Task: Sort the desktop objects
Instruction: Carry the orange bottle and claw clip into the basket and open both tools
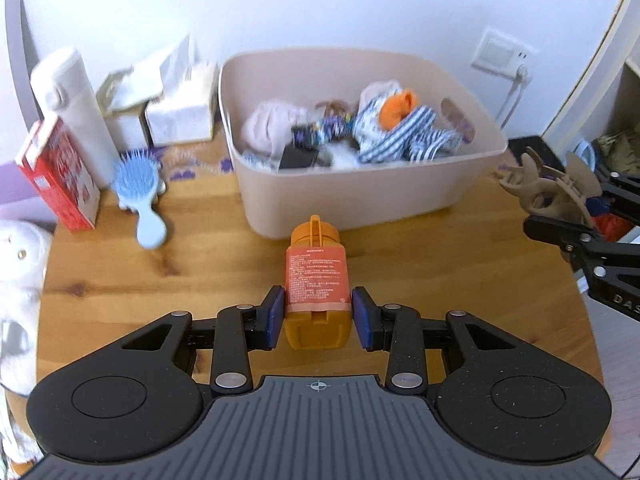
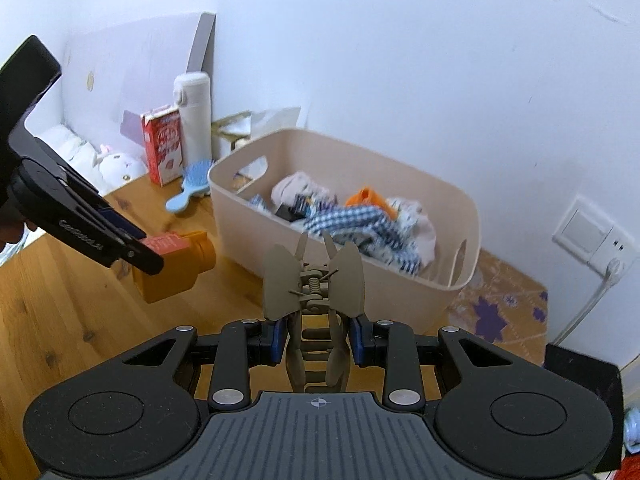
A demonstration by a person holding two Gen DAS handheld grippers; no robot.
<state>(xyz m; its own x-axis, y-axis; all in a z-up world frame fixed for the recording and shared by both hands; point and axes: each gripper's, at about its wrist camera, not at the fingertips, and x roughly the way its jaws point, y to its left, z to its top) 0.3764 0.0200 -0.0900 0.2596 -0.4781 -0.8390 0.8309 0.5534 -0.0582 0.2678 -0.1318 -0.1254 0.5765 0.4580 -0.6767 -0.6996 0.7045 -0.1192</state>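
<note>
My left gripper (image 1: 318, 322) is shut on an orange bottle (image 1: 317, 276) with a salmon label, held above the wooden table with its cap towards the beige bin (image 1: 360, 196). In the right wrist view the same orange bottle (image 2: 172, 268) hangs in the left gripper (image 2: 150, 254) just left of the beige bin (image 2: 400, 292). My right gripper (image 2: 319, 340) is shut on a taupe hair claw clip (image 2: 314, 280), in front of the bin's near wall. The left wrist view shows the clip (image 1: 552, 190) in the right gripper (image 1: 556, 216) at the right edge. The bin holds mixed clothes and small items.
At the back left stand a white thermos (image 1: 70, 112), a red carton (image 1: 56, 176), a tissue box (image 1: 180, 108) and a blue hairbrush (image 1: 140, 196). A white plush toy (image 1: 16, 276) lies at the table's left edge. A wall socket (image 2: 600, 240) with a cord is at right.
</note>
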